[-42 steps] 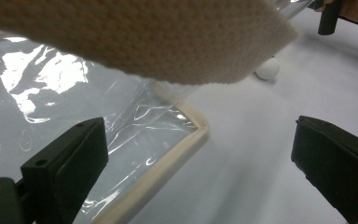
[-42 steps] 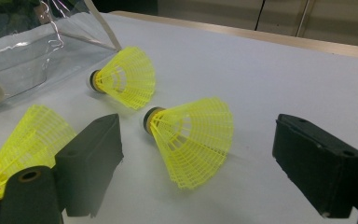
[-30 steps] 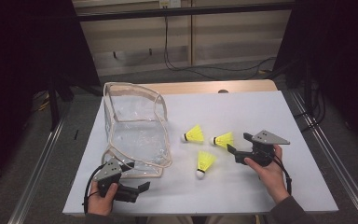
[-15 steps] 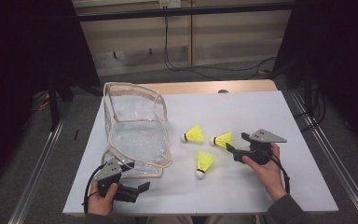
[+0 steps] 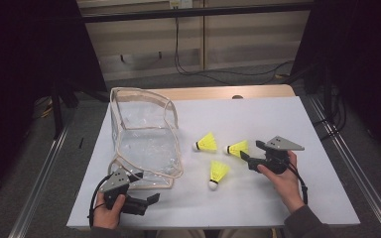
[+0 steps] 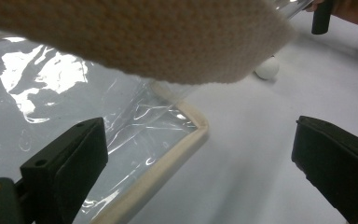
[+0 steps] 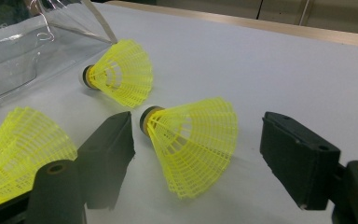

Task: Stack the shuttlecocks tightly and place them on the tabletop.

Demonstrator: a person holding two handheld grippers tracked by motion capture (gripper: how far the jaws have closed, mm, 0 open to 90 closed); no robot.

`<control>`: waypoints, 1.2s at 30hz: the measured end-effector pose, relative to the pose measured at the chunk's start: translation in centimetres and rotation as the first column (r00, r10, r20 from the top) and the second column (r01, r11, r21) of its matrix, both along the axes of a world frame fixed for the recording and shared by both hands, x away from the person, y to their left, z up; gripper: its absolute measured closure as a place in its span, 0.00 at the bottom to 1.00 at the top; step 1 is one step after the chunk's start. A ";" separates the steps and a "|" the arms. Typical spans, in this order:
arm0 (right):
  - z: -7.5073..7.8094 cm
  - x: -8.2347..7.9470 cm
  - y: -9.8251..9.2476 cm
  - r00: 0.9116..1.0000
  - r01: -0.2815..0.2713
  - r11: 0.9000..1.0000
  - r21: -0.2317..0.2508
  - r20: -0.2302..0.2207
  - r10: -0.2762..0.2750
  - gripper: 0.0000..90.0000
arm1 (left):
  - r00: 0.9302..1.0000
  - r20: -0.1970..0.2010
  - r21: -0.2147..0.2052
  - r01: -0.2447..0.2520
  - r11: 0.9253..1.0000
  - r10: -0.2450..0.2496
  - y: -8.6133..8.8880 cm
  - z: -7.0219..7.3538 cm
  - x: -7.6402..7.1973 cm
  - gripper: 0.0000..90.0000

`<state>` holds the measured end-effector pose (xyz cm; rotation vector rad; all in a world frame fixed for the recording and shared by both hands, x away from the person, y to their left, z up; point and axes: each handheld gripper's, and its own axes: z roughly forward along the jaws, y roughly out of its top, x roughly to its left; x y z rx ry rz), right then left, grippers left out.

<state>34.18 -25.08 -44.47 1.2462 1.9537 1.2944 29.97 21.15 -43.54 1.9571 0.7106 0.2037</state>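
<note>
shuttlecocks [image 5: 219, 157] – three, yellow – beside one clear bag [image 5: 146, 134]; right tool [image 7: 196, 140] open, closing round one; left tool [image 6: 200, 172] open

Three yellow shuttlecocks lie on their sides on the white table [image 5: 278, 114], right of its centre. The middle shuttlecock [image 7: 193, 140] has a mesh skirt and a dark-ringed cork; its cork points toward the left edge and its skirt toward the right edge. The far shuttlecock [image 5: 206, 142] lies just beside it on the left, slightly nearer the far edge, cork also pointing left. The near shuttlecock [image 5: 217, 174] lies closer to the near edge, white cork toward that edge, skirt toward the other two. All three are near one another and apart, none touching.
</note>
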 end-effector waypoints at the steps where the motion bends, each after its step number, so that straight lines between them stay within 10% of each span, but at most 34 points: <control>1: 0.0 0.0 0.0 1.000 0.001 1.000 0.000 0.000 -0.001 0.28 | 1.000 0.000 0.000 0.000 1.000 0.000 0.0 0.0 0.0 0.04; 36: -0.2 0.6 0.7 0.999 -0.026 1.000 -0.015 -0.032 0.025 0.43 | 1.000 0.001 -0.001 0.002 1.000 -0.002 0.0 0.0 0.0 0.04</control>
